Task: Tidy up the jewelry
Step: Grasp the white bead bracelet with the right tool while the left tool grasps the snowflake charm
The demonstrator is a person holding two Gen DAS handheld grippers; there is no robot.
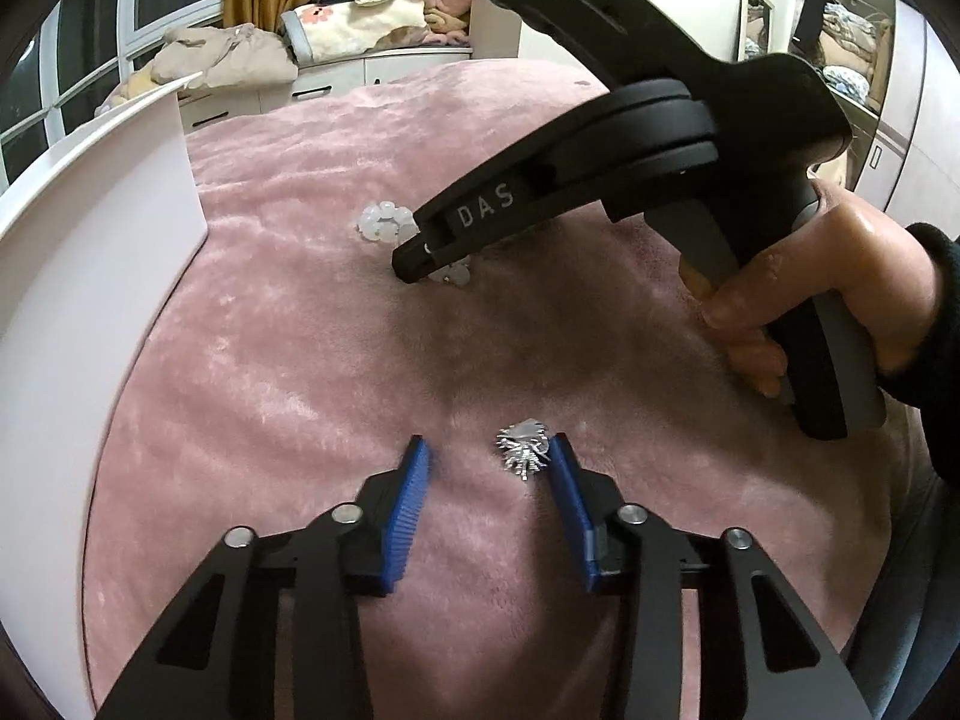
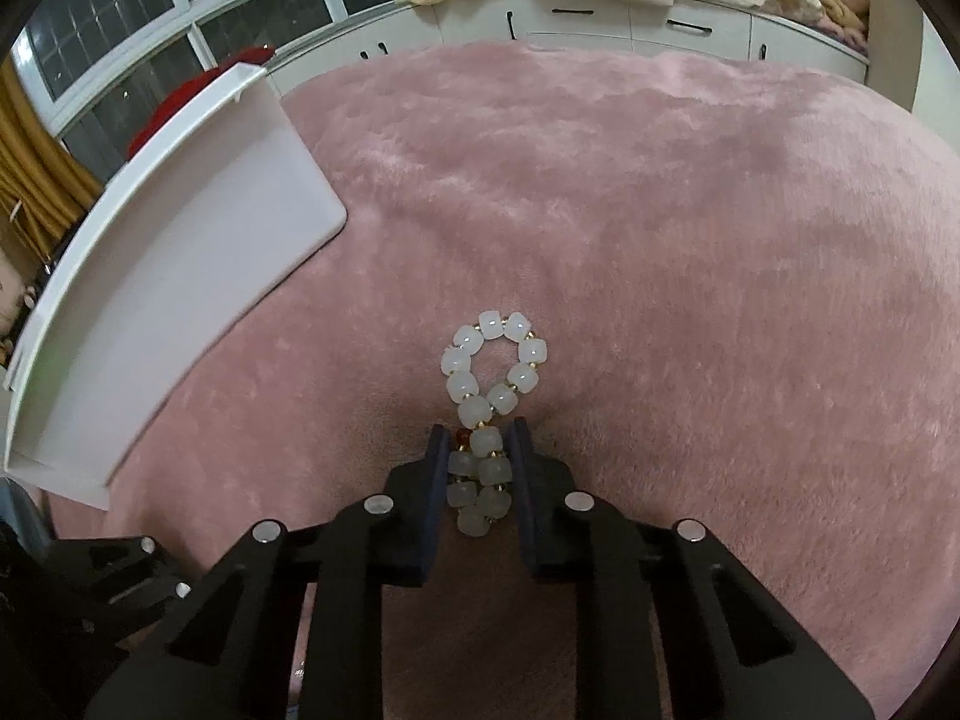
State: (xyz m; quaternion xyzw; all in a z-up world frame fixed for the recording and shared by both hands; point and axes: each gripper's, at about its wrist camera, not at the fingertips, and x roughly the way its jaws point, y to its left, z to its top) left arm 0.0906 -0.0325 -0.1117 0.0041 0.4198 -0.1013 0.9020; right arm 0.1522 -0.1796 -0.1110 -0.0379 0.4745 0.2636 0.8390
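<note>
A white bead bracelet [image 2: 492, 372] lies on the pink plush cover, twisted into a figure eight. My right gripper [image 2: 478, 441] is shut on its near loop, pads pressed against the beads on both sides. In the left wrist view the bracelet [image 1: 387, 222] shows beyond the right gripper [image 1: 420, 267], whose tips are down on the cover. A small silver brooch [image 1: 523, 447] lies just inside the right pad of my left gripper [image 1: 489, 456], which is open and empty. A white open box [image 2: 180, 276] stands at the left.
The white box wall [image 1: 90, 276] fills the left side of the left wrist view. The pink plush cover [image 2: 690, 240] spreads wide to the right. White drawers [image 2: 660, 24] with piled bedding stand behind.
</note>
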